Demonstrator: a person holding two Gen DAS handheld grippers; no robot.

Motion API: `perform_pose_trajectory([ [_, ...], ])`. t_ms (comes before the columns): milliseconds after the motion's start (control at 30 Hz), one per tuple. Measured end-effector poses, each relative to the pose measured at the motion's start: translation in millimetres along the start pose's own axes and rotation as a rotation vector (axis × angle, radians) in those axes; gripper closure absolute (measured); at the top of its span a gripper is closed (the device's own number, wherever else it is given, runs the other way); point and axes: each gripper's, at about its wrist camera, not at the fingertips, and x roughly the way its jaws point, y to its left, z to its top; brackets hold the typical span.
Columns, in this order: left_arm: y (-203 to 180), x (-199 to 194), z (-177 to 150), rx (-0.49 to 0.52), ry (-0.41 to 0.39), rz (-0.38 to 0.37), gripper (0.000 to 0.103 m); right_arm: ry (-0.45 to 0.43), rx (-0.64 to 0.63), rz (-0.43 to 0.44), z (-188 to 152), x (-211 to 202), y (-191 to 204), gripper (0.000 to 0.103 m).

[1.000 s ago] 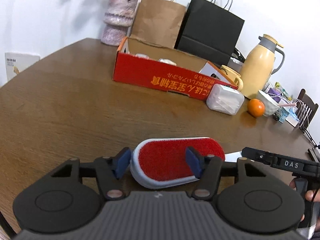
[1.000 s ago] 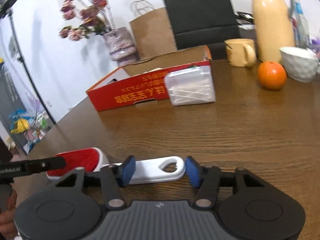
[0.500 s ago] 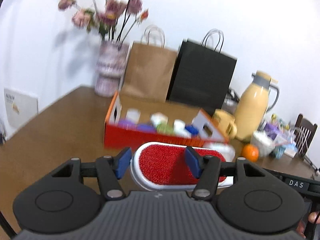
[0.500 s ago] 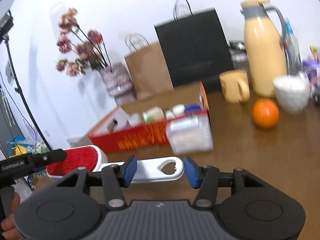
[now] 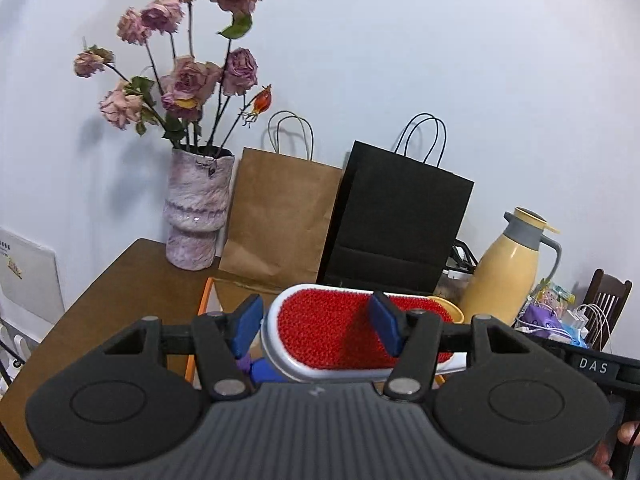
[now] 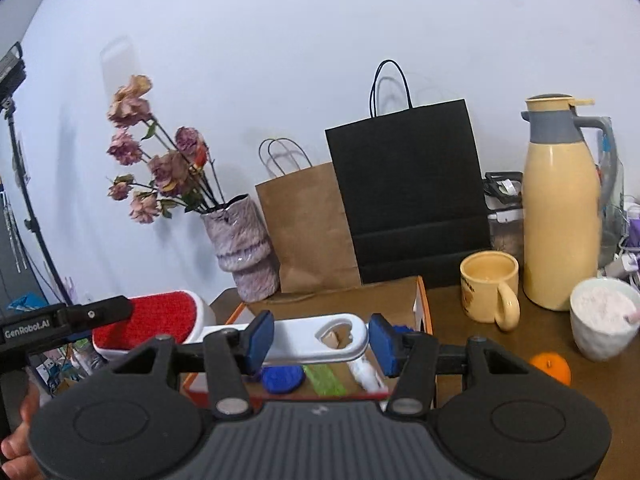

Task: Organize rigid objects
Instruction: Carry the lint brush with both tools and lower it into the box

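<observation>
Since 1 s ago, the round brown wooden table has dropped low in both views. Above the open red cardboard box now hangs the red-faced, white-framed lint brush, lifted off the tabletop. The left gripper clamps its head; the right gripper pinches its white handle. Counted: 2 paper bags, 1 vase, 1 flask, 1 mug, 1 orange.

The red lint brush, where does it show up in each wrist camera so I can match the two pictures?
Left wrist: the red lint brush sits bottom centre, between the left gripper's jaws.
Right wrist: brush head at lower left, its white handle crossing the right gripper.
Shared landmark: black paper bag.
</observation>
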Motion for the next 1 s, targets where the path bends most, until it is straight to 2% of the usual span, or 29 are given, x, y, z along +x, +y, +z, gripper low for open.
perform_pose_trajectory([
  [167,1,42,17,0.021,0.036,0.016,0.044,0.046,0.028,0.000,18,44,-14,0.051],
  [367,9,116,26,0.017,0.111,0.015,0.044,0.102,0.066,-0.016,22,108,-40,0.051],
  [667,41,209,0,-0.041,0.209,0.059,0.044,0.215,0.077,-0.038,7,215,-63,0.051],
  [867,56,251,-8,-0.057,0.262,0.088,0.044,0.267,0.101,-0.068,1,259,-70,0.051],
  [933,58,264,-9,-0.058,0.281,0.097,0.044,0.272,0.111,-0.076,-1,268,-72,0.047],
  [1000,57,275,-14,-0.036,0.314,0.107,0.037,0.288,0.103,-0.081,-4,277,-73,0.040],
])
